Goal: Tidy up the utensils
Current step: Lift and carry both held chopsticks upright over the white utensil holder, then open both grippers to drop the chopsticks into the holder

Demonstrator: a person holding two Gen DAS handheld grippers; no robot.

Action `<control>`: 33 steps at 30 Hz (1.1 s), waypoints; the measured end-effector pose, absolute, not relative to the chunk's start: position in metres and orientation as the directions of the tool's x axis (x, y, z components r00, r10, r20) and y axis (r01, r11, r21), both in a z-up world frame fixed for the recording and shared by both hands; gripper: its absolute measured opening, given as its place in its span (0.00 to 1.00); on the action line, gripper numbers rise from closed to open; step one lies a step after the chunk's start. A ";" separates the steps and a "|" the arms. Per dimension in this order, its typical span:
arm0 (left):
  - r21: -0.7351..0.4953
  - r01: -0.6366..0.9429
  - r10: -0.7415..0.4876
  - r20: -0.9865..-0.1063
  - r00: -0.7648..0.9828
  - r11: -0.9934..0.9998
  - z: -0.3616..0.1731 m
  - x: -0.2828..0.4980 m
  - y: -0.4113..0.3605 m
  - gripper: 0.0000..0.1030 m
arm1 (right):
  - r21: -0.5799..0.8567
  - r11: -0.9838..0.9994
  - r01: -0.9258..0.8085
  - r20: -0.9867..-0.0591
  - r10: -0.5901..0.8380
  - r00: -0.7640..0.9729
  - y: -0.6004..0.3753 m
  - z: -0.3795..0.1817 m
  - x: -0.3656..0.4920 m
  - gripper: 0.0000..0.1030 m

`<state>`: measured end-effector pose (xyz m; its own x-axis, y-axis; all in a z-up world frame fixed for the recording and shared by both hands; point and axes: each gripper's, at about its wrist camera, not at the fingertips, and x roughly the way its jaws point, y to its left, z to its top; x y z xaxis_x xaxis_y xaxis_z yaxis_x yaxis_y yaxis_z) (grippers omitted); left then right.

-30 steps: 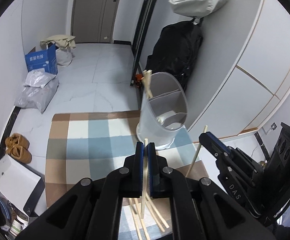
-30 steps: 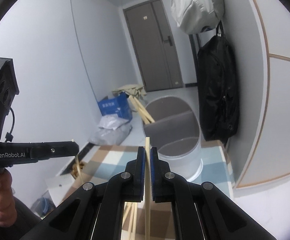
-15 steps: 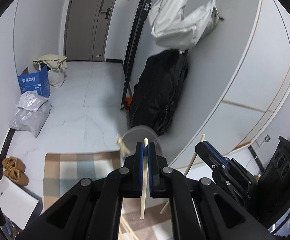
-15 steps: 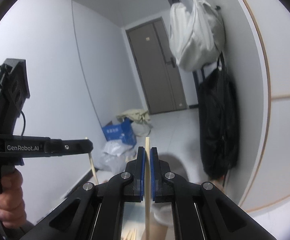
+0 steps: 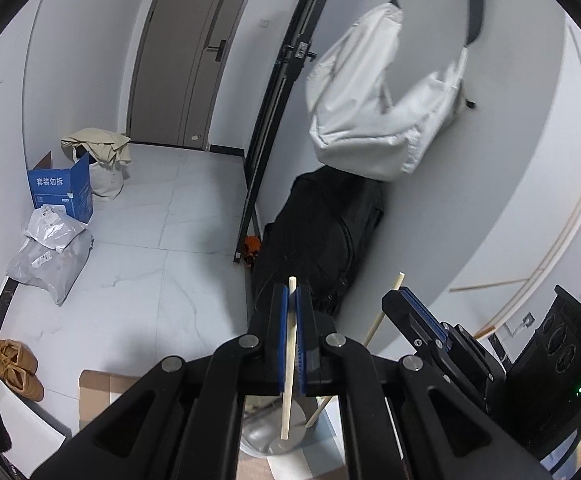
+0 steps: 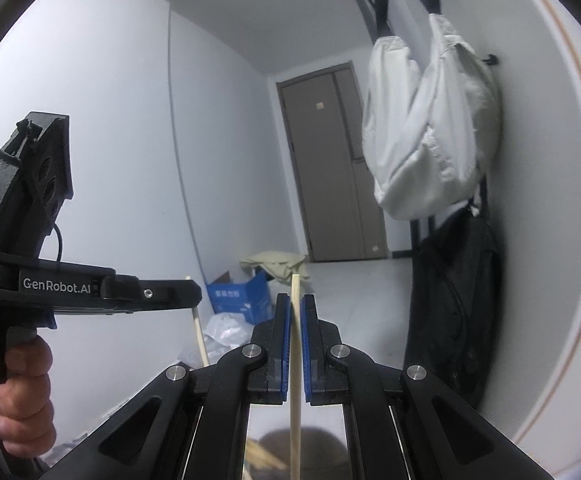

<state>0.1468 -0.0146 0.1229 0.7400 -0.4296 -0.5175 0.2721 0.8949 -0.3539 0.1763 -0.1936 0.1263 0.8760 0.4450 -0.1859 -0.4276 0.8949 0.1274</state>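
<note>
My left gripper (image 5: 292, 300) is shut on a wooden chopstick (image 5: 288, 364) that hangs down through the jaws, its lower tip over the round grey utensil holder (image 5: 274, 436) below. My right gripper (image 6: 296, 308) is shut on a second chopstick (image 6: 295, 368), held upright over the holder's rim (image 6: 318, 440). In the left wrist view the right gripper (image 5: 400, 292) shows at the right with its chopstick (image 5: 378, 320). In the right wrist view the left gripper (image 6: 192, 294) shows at the left with its chopstick (image 6: 199, 332). More chopsticks (image 6: 262, 458) lean inside the holder.
A black bag (image 5: 322, 236) and a hanging white bag (image 5: 378, 120) are by the right wall. A blue box (image 5: 60, 192), grey parcels (image 5: 50, 252) and brown shoes (image 5: 14, 368) lie on the floor at the left. A grey door (image 5: 186, 52) is at the back.
Both grippers have risen and tilted up with their chopsticks. The checked cloth has dropped out of view and the holder now sits low, directly under the fingers.
</note>
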 end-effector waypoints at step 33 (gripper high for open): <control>-0.417 0.226 -0.441 -0.543 0.715 0.880 0.069 0.180 0.002 0.00 | 0.052 0.856 -0.514 -0.336 0.500 0.798 -0.155 0.063 0.218 0.04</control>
